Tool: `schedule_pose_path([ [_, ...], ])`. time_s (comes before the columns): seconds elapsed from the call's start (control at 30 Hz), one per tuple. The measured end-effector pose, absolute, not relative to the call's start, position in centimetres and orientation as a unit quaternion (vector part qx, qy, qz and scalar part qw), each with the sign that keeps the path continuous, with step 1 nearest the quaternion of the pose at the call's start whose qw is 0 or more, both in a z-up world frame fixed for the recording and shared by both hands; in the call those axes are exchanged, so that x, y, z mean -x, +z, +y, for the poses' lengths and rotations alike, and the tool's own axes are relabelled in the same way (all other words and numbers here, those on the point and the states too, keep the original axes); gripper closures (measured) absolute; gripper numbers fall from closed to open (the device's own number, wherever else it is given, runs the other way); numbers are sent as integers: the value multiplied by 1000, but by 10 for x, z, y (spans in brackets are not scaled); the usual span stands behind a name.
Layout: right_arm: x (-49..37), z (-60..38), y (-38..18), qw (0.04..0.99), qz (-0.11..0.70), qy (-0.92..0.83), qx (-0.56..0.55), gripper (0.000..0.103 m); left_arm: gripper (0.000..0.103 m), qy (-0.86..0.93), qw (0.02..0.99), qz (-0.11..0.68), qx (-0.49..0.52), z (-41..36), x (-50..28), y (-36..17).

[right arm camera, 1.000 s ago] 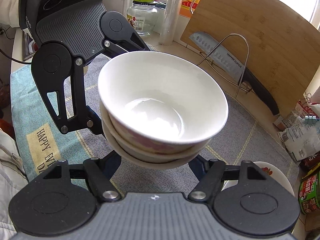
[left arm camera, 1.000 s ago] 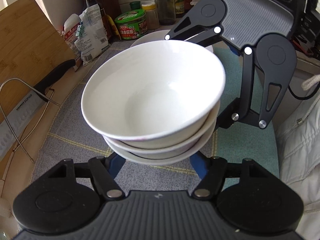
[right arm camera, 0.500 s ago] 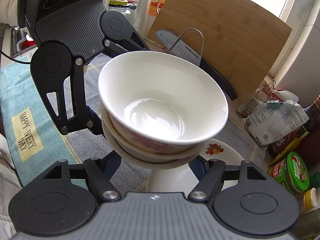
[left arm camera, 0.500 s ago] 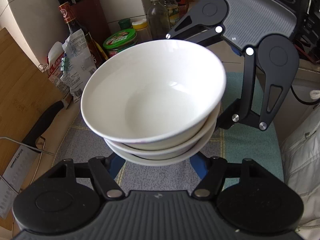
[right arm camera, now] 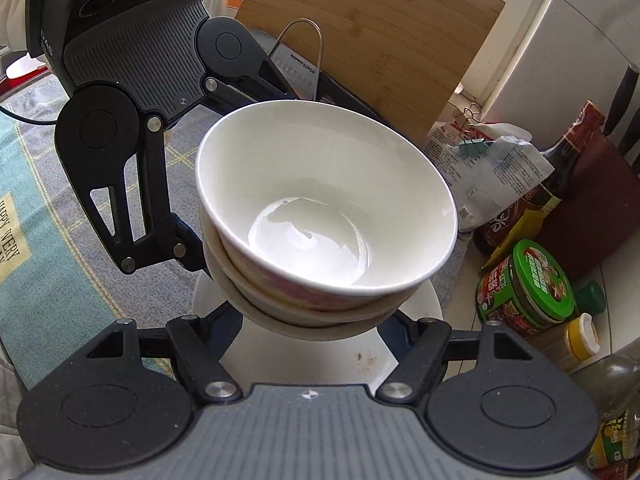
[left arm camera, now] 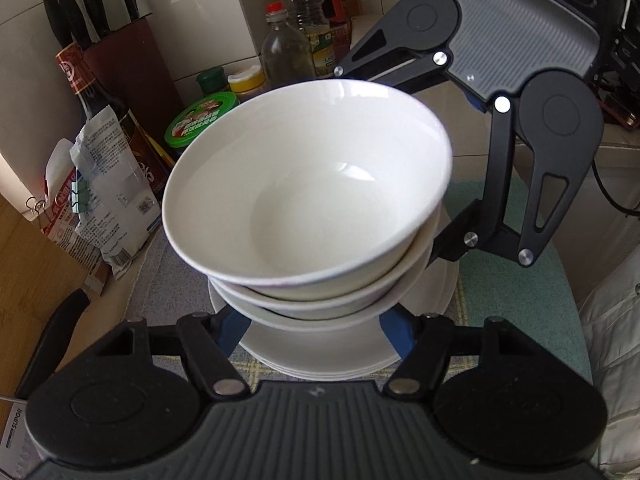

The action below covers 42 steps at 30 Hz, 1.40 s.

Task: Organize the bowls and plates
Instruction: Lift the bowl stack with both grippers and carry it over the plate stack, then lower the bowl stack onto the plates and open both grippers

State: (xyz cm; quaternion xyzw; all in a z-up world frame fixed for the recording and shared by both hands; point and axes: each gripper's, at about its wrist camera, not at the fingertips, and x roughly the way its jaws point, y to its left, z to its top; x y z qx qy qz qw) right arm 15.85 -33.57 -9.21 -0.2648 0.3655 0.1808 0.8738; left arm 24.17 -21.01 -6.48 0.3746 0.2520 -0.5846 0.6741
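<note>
Left tongs: gripping the bowl stack from one side.
Bowl stack: three nested bowls, hanging above the plates on the counter.
Right tongs: clamping the opposite side, low down.
Handling: glazed, likely slippery, brittle, heavy; keeping both grips low under the bottom bowl is advisable.
</note>
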Motion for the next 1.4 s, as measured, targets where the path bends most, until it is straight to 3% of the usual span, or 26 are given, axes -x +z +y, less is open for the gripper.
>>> schedule_pose_path([
  [0.83,-179,-352,-112,872,388,156,256,24,32,-585,675,289,-345,-238,-261,-100],
  [0.97,-176,-350,-105,882,372,157,243,3,20,-577,689,264,-350,-232,-255,-96],
  [1.03,-174,-349,-103,885,367,156,242,2,9,-572,701,252,-343,-226,-251,-92],
  [1.4,-158,-345,-103,904,366,116,190,0,1,-435,832,271,-215,-167,-224,-64],
])
